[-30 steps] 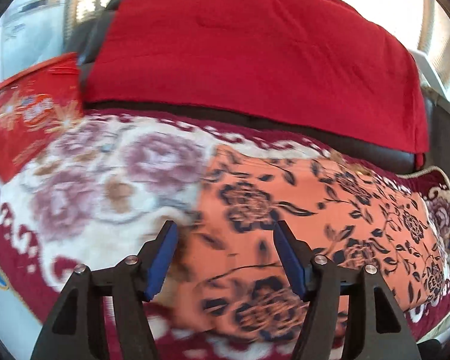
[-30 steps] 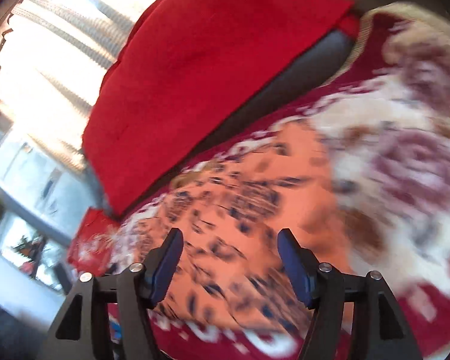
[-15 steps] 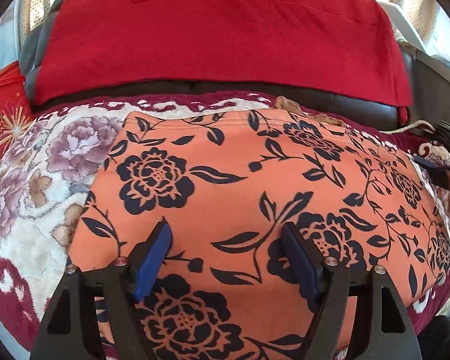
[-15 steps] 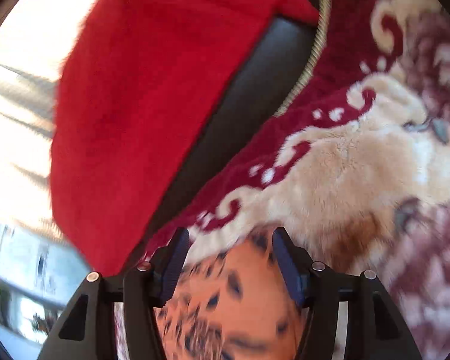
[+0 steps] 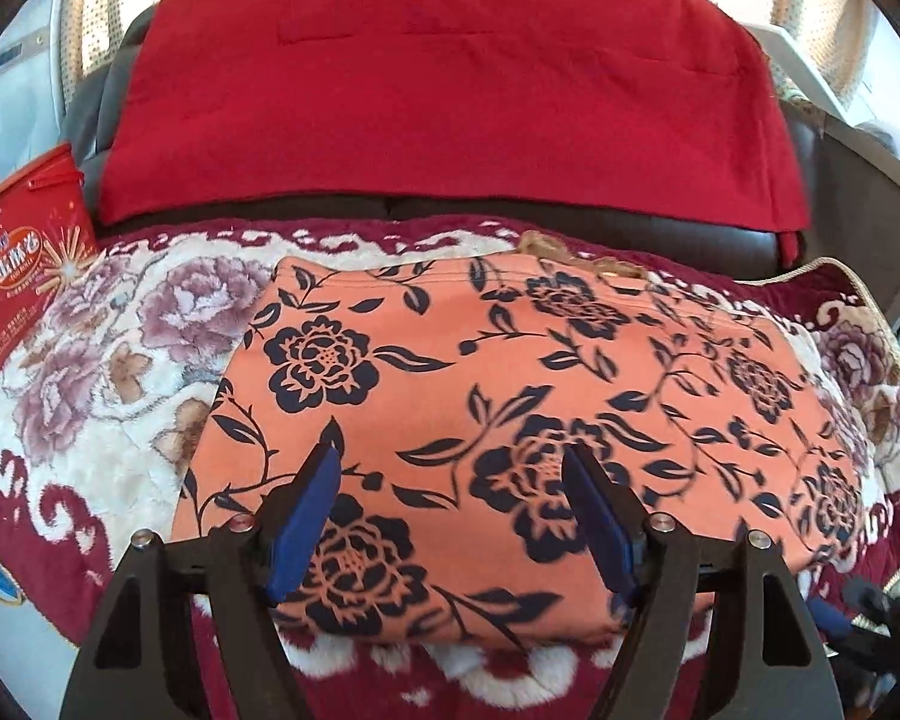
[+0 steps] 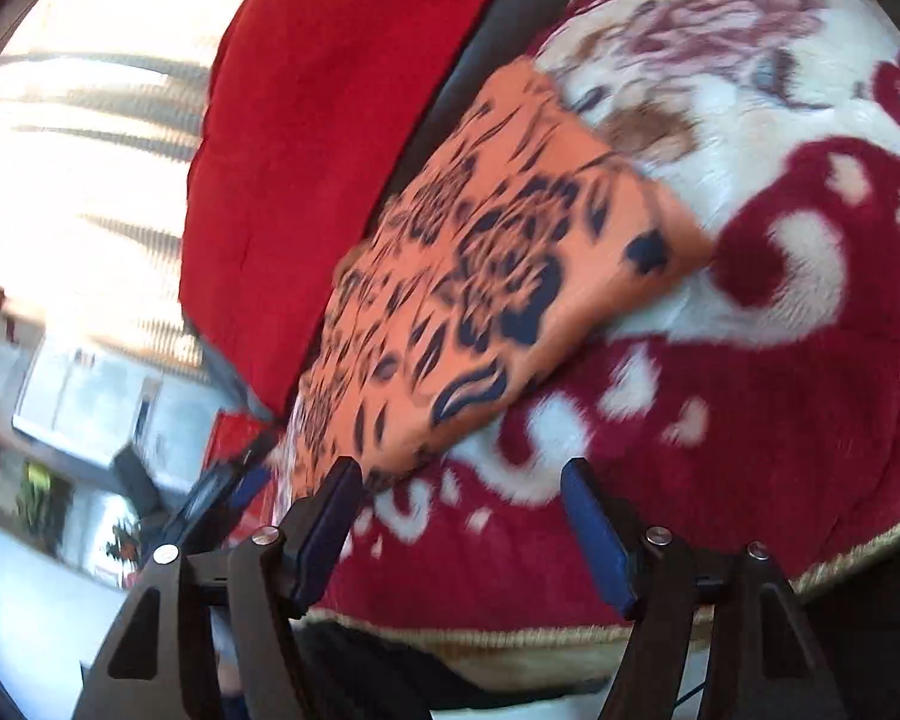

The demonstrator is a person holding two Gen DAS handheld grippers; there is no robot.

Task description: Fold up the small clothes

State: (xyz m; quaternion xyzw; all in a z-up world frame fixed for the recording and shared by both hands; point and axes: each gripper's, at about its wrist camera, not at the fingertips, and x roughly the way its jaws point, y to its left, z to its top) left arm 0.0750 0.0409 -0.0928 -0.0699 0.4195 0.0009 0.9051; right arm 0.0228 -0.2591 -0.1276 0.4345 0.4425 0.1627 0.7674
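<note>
An orange garment with a dark flower print lies folded flat on a plush flowered blanket over a sofa seat. My left gripper hovers open over the near half of the garment, with nothing pinched between its blue pads. In the right wrist view the same garment runs away to the upper left. My right gripper stands over the blanket just short of the garment's near corner. Its jaws are opening and nothing is between them.
A red throw covers the dark sofa back. A red printed box stands at the seat's left end. The blanket's gold-trimmed front edge runs close under my right gripper. Bright curtained windows lie behind.
The left gripper slid from the garment's left edge to above its middle and widened. The right gripper drew back off the garment toward the blanket's front edge and rolled.
</note>
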